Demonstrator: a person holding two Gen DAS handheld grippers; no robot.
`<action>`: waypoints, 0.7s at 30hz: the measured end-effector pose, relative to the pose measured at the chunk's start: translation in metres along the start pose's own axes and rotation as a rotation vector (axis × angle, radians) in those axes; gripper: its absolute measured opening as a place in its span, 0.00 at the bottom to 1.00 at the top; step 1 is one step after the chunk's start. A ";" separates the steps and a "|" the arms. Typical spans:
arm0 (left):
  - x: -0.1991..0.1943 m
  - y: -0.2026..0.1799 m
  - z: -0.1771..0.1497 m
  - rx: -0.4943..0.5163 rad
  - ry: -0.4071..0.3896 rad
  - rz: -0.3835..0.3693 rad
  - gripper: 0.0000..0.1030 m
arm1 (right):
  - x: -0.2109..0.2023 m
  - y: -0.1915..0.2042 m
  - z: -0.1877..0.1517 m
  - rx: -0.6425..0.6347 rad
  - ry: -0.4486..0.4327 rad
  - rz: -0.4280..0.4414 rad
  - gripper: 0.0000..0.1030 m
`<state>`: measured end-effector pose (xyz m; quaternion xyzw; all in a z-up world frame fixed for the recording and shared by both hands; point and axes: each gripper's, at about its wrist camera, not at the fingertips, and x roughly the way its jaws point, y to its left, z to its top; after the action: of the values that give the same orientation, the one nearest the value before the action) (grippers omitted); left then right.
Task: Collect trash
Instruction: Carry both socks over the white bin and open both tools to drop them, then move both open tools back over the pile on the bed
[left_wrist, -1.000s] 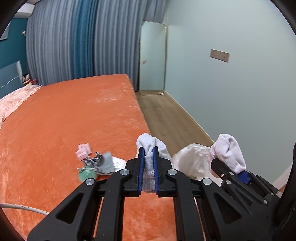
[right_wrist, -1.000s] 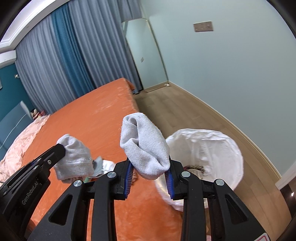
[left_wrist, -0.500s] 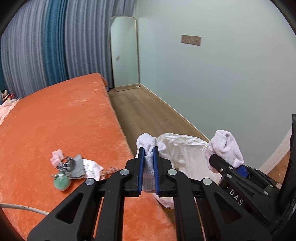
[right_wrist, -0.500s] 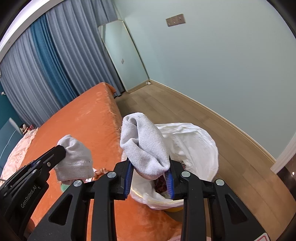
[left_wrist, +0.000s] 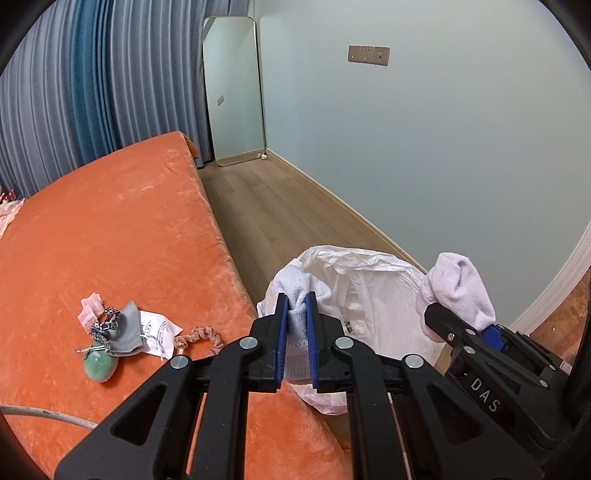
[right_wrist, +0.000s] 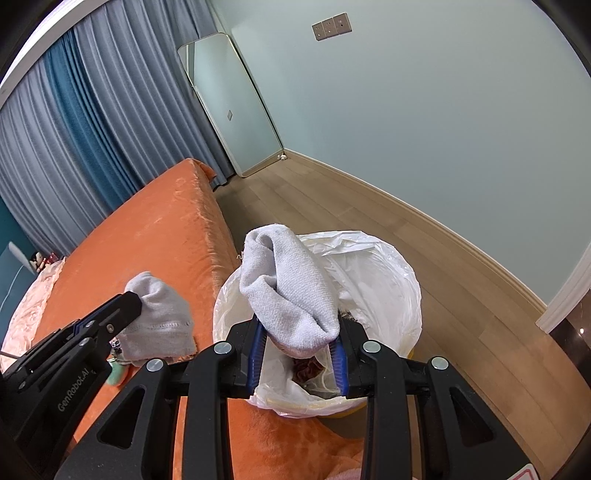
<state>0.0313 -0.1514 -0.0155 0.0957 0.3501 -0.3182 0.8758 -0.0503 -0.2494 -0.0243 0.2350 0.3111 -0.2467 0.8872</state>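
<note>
Both grippers have a sock clamped. The left gripper pinches a white sock just beside the bin bag, near the bed. The right gripper holds a grey sock over the bag, long axis pointing up and away. The bag's contents are mostly hidden.

**Cloth, plastic and plush**

My left hand-held gripper is matt black plastic, pinching a soft knit sock. The bin liner is thin, crinkled, glossy plastic. The bed cover looks plush velvet; the floor smooth wood.
</note>
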 end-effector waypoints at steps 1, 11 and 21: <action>0.002 0.000 0.000 -0.002 0.003 -0.005 0.10 | 0.001 0.000 0.001 -0.001 0.002 -0.001 0.32; 0.021 -0.003 0.004 0.007 0.008 0.020 0.30 | 0.016 0.002 0.005 -0.006 0.007 -0.009 0.47; 0.012 0.018 0.002 -0.049 0.012 0.059 0.42 | 0.009 0.009 0.003 -0.019 0.000 -0.017 0.52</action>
<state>0.0503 -0.1438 -0.0229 0.0865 0.3600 -0.2831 0.8848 -0.0376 -0.2464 -0.0257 0.2239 0.3155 -0.2512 0.8872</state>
